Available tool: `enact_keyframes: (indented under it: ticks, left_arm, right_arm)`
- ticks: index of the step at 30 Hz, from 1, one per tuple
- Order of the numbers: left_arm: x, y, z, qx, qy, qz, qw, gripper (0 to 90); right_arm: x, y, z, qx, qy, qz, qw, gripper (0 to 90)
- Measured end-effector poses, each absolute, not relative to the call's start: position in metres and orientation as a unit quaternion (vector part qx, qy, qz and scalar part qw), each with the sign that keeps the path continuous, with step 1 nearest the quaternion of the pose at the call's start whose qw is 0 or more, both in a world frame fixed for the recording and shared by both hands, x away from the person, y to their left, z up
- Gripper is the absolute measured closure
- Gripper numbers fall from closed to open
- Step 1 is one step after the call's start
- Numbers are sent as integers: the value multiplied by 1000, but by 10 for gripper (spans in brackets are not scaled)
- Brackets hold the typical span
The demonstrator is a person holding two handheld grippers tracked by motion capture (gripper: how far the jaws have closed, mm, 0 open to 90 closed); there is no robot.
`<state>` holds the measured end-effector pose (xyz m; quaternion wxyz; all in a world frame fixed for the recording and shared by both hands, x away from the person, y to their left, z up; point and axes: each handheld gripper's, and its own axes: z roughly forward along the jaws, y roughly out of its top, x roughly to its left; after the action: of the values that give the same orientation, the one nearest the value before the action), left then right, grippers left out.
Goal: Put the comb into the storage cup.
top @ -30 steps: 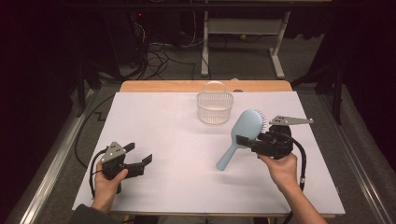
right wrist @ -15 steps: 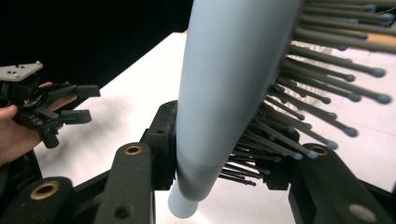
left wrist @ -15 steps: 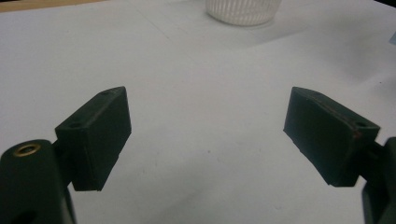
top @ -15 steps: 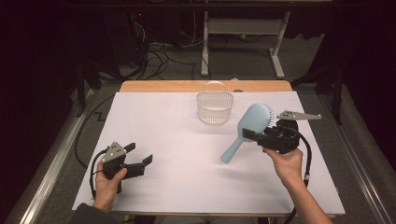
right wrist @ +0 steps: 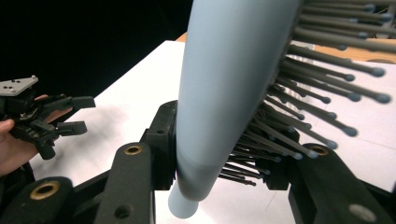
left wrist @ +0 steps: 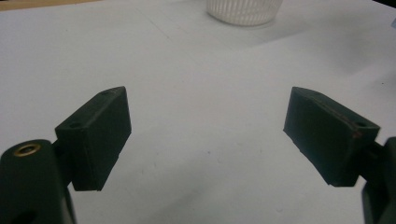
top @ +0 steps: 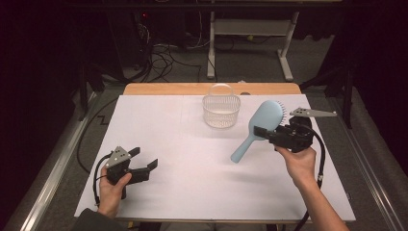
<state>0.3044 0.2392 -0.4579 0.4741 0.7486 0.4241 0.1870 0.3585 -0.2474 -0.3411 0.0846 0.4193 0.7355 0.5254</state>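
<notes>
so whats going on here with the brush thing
A person is working at a white-covered table with a gripper in each hand. The right gripper is clamped on a light blue hairbrush near where the handle meets the head, holding it in the air just right of a small white basket. The left gripper is open and holds nothing, low over the near left of the table. The basket looks empty as far as the high view shows.
</notes>
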Motion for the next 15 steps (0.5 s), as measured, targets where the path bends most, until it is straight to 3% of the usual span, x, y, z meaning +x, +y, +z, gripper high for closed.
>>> enact_keyframes:
  ticks: [15]
  left_arm:
    - [303, 239, -458, 747, 425, 193, 474, 159]
  right_arm:
    - [365, -249, -331, 421, 732, 527, 90, 568]
